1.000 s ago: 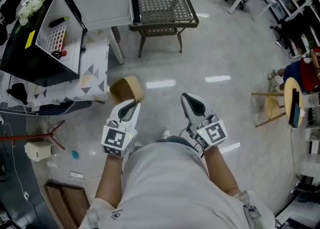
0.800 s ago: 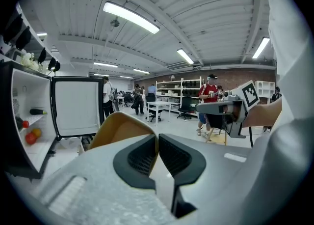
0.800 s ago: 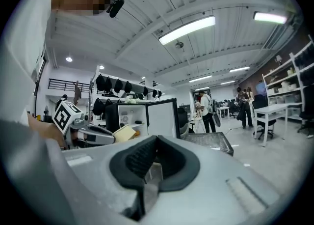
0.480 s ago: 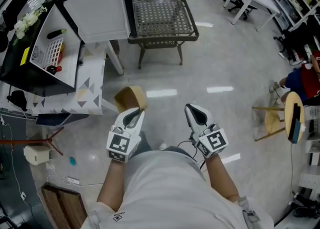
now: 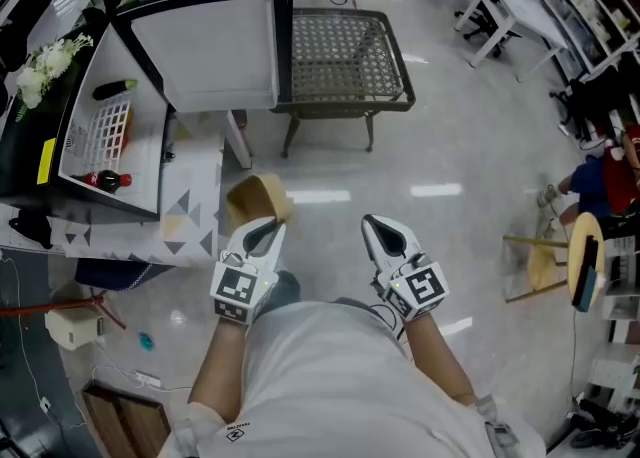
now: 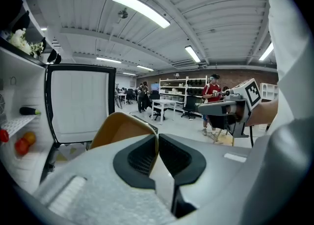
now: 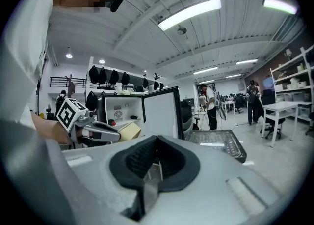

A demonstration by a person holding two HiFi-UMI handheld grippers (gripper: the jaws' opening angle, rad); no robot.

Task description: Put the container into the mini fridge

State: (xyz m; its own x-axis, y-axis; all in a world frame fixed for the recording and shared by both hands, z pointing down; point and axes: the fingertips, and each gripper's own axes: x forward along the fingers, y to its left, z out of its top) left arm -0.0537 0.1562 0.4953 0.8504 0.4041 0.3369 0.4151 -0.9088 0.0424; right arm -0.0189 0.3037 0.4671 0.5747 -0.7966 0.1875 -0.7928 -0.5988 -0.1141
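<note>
A tan, round paper container point(image 5: 257, 197) hangs over the floor, gripped by its rim in my left gripper point(image 5: 264, 227). The left gripper view shows that rim point(image 6: 122, 126) pinched between the dark pads. The mini fridge point(image 5: 108, 134) stands up and to the left on a cloth-covered table, its door point(image 5: 215, 38) swung wide open. On its white wire shelves lie a red bottle point(image 5: 104, 181) and a dark bottle point(image 5: 116, 89). My right gripper point(image 5: 381, 223) is shut with nothing in it, level with the left. Its own view shows the container point(image 7: 128, 130) and the open fridge point(image 7: 121, 111) ahead.
A low wire-mesh table point(image 5: 345, 44) stands just right of the fridge door. White flowers point(image 5: 38, 68) sit on top of the fridge. A wooden stool point(image 5: 545, 258) is at the right. Cables and a white device point(image 5: 72, 300) lie on the floor at the left.
The fridge and mesh table have come nearer and lower in the head view. Both grippers keep their places relative to the body, and the container stays in the left one.
</note>
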